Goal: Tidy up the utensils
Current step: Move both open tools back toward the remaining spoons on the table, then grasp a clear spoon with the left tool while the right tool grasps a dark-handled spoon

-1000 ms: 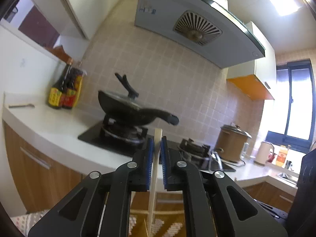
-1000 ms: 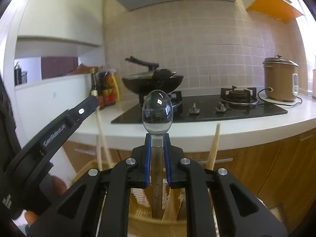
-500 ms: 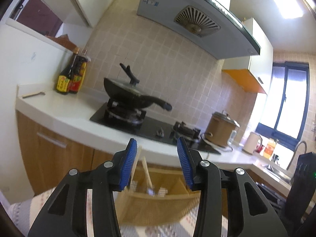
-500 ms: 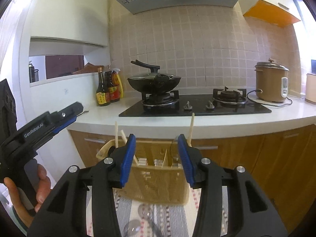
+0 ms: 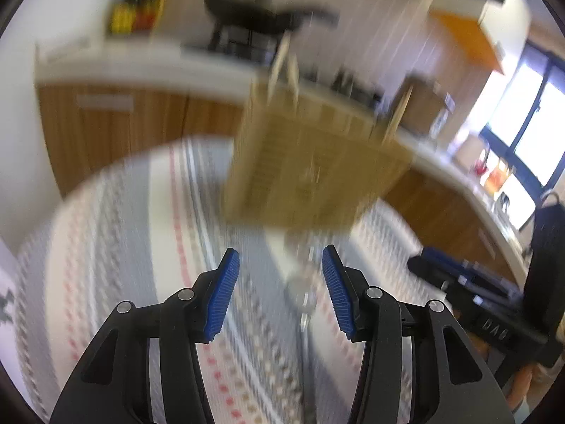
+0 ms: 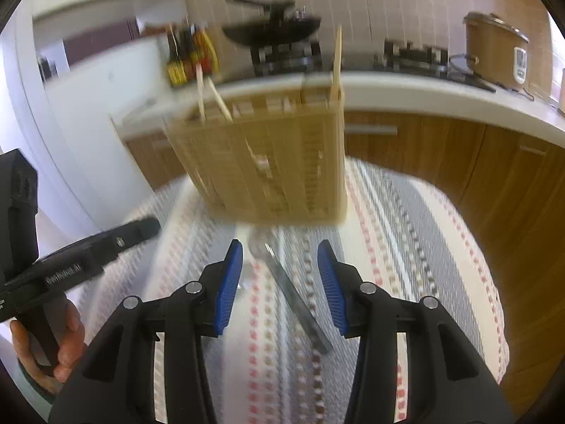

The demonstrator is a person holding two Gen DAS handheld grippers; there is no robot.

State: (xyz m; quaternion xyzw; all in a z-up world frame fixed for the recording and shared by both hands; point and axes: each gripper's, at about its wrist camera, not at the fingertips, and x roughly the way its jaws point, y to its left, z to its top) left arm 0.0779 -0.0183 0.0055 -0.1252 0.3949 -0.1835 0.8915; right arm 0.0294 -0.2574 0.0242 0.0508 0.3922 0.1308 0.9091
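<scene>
A striped cloth [image 6: 406, 247] in grey, white and red covers the table, and a slatted wooden utensil basket [image 6: 268, 162] stands at its far side. Behind it runs a white counter [image 6: 441, 95] over wooden cabinet doors, with a black wok [image 6: 272, 28] on the stove, a group of sauce bottles [image 6: 187, 56] to the left and a brown rice cooker [image 6: 494, 53] far right.

Pale wooden sticks rise from the basket: two crossed at its left corner [image 6: 212, 95] and one tall one at the right corner [image 6: 337, 67]. A metal spoon [image 6: 282, 279] lies flat on the cloth just in front of the basket, bowl toward the basket and handle slanting near and right. Nothing lies between it and the grippers.

The right gripper [image 6: 280, 282] hangs over the spoon with its blue pads apart and nothing clamped. The left gripper [image 5: 280, 289] has its jaws opening, with nothing pressed between them; the spoon shows only as a blur on the cloth below. In the right view a hand [image 6: 53, 346] holds the left gripper, whose side bears white lettering too blurred to read.
</scene>
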